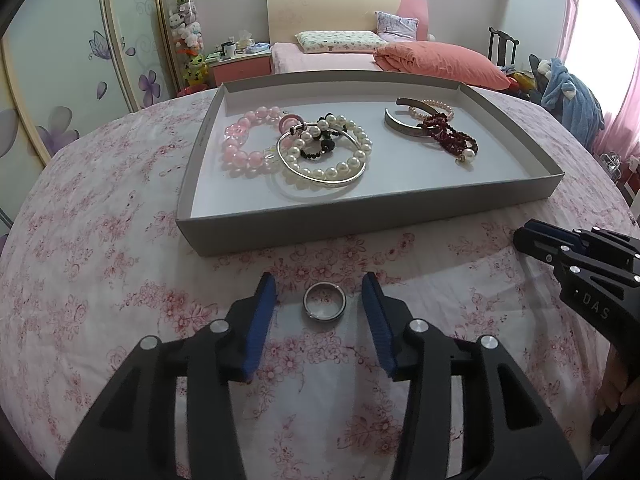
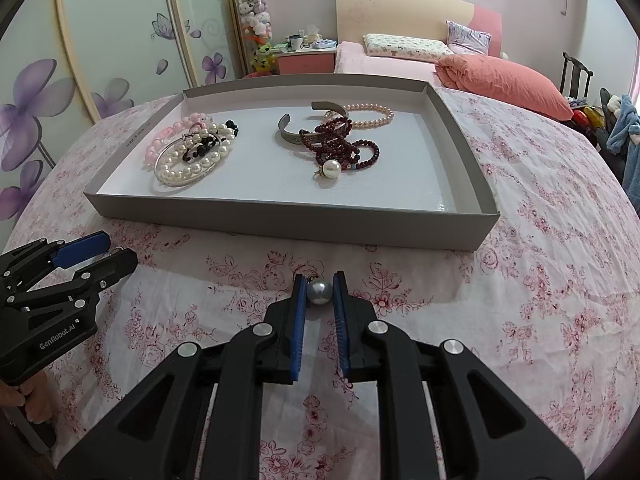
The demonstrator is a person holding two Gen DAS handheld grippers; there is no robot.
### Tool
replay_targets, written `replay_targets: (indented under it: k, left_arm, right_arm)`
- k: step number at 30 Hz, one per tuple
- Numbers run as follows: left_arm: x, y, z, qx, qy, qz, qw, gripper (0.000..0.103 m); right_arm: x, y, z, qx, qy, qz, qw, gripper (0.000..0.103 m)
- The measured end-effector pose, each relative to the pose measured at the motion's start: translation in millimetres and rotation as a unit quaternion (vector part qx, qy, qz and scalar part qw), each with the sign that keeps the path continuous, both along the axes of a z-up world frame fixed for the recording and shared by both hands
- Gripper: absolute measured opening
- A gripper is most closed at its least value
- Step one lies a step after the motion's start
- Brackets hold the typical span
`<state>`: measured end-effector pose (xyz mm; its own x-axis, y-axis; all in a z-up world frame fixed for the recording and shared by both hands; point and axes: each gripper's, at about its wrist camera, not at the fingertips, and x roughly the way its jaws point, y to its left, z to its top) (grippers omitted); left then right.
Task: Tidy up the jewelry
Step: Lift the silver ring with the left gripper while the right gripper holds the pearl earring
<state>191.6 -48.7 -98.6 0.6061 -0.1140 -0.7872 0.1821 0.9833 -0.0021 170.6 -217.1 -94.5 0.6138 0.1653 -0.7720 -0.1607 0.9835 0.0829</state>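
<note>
On the floral cloth [image 1: 120, 280] before the tray [image 1: 360, 216] of bracelets [image 1: 324, 152], the left gripper [image 1: 319, 280] stands apart around a ring [image 1: 324, 303], untouched, while the right gripper [image 2: 320, 280] is clamped on a pearl [image 2: 319, 291]

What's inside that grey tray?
The tray holds two heaps: pink beads, pearl bracelet and silver bangle; then a metal cuff under dark red beads. Anything beneath the heaps is hidden.
</note>
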Motion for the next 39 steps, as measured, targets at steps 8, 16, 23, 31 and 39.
replay_targets:
  k: [8,16,23,31,39]
  left_arm:
    - [0,0,-1,0.001,0.001,-0.002,1.0,0.05]
    - [0,0,-1,0.001,0.0,-0.003,1.0,0.05]
    - [0,0,-1,0.001,0.001,-0.003,1.0,0.049]
    - [0,-1,-1,0.001,0.001,-0.003,1.0,0.049]
    - [0,-1,-1,0.001,0.001,-0.003,1.0,0.049]
  right_arm:
    - [0,-2,0,0.004,0.001,0.001,1.0,0.016]
    - [-1,4,0,0.001,0.0,0.019,1.0,0.033]
    - [-1,-1,0,0.011,0.001,0.01,1.0,0.033]
    - [-1,-5,1,0.01,0.001,0.008,1.0,0.032]
    - [-1,-2,1,0.002,0.0,0.007,1.0,0.032]
